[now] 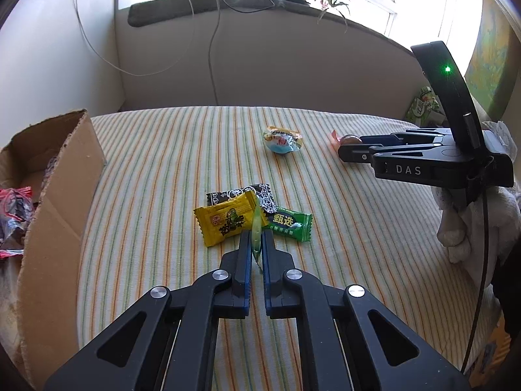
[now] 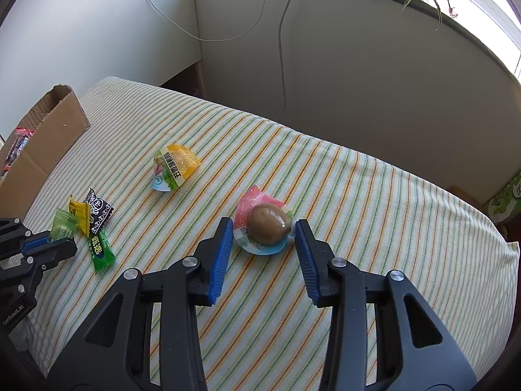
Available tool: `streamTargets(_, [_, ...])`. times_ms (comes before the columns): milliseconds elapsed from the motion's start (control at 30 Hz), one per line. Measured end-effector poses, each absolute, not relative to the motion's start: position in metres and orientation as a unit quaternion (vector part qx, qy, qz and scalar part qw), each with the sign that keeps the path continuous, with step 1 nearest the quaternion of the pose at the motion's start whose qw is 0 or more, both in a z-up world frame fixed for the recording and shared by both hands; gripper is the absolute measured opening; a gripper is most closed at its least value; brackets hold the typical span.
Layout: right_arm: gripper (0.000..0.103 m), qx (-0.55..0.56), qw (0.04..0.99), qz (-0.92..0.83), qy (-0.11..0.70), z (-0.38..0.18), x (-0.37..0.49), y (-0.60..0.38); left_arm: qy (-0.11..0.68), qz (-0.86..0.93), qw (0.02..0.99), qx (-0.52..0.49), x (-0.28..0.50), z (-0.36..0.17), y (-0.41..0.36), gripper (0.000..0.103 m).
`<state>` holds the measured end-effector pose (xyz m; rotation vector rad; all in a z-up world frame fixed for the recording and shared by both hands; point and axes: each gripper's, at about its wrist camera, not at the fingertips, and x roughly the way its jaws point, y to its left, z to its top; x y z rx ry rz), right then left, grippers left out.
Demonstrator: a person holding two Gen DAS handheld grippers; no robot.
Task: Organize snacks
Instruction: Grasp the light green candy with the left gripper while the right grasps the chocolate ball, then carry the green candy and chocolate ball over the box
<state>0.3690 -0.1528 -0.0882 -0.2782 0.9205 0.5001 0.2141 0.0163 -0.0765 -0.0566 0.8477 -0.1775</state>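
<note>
Left wrist view: left gripper [image 1: 257, 244] fingers pinched tight on a light green sachet [image 1: 256, 228], lifted edge-on for the cardboard box [image 1: 58, 202] at 9 o'clock. Yellow packet [image 1: 224, 223] and green packet [image 1: 289, 224] just beyond on the striped bed [image 1: 358, 228]. Right gripper [image 2: 264, 231] fingers straddle the packaged egg [image 2: 268, 224], one touching its wrapper, the other a sliver clear. Yellow-blue snack [image 2: 174, 167] at 11 o'clock.

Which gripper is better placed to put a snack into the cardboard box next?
Left. The left gripper is already shut on a light green candy wrapper, and the cardboard box stands on its side.
</note>
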Motion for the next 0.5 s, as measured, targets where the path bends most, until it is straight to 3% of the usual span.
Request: streamTargets(500, [0.041, -0.139, 0.869, 0.263, 0.395, -0.039, 0.339, -0.13, 0.331, -0.091, 0.937, -0.07, 0.183, -0.014, 0.051, 0.005])
